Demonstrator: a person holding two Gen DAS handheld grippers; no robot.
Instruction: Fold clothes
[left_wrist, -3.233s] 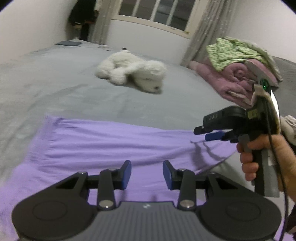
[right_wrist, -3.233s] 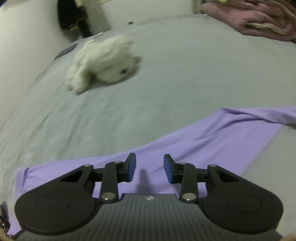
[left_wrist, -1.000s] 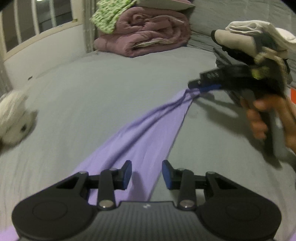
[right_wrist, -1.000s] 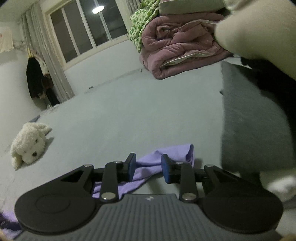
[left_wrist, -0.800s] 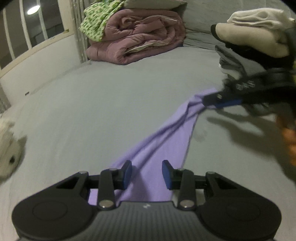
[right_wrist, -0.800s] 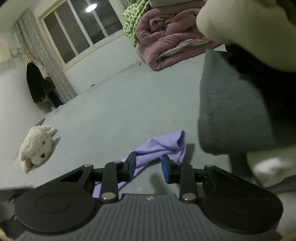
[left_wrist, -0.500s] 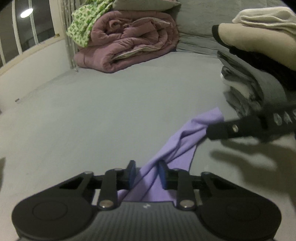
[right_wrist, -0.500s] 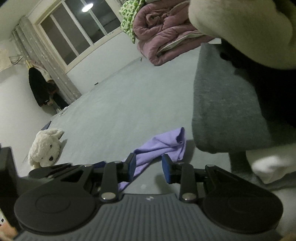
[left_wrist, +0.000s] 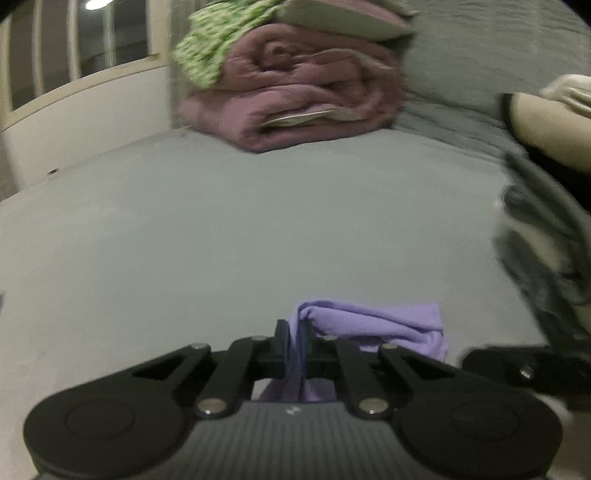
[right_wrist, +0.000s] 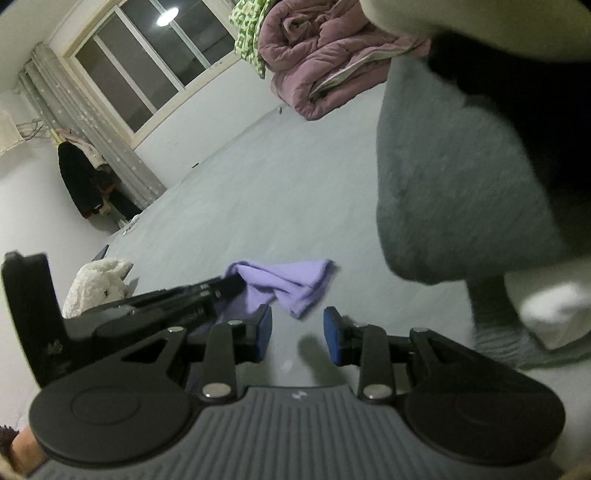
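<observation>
Purple garment, nearest item: bunched on the grey bed close to its near edge, one fold drawn up between the jaws of the left gripper, which are closing on it and all but shut, pads already pinching the cloth; judged a grip taken to carry that edge over for the next fold. Right gripper, just beside the garment's free corner: jaws part-open with nothing between them, only bare bedsheet, seemingly waiting to take the loose end lying just ahead. Stack of folded clothes, grey, black and cream layers, at the bed's right side next to the garment; probably the destination pile, hence the work done beside it. White plush dog, lying toward the left side of the bed, well apart. Rolled pink quilt with a green-patterned cloth on top, at the far edge below the window. Dark coat hanging beside the curtain, farthest.
</observation>
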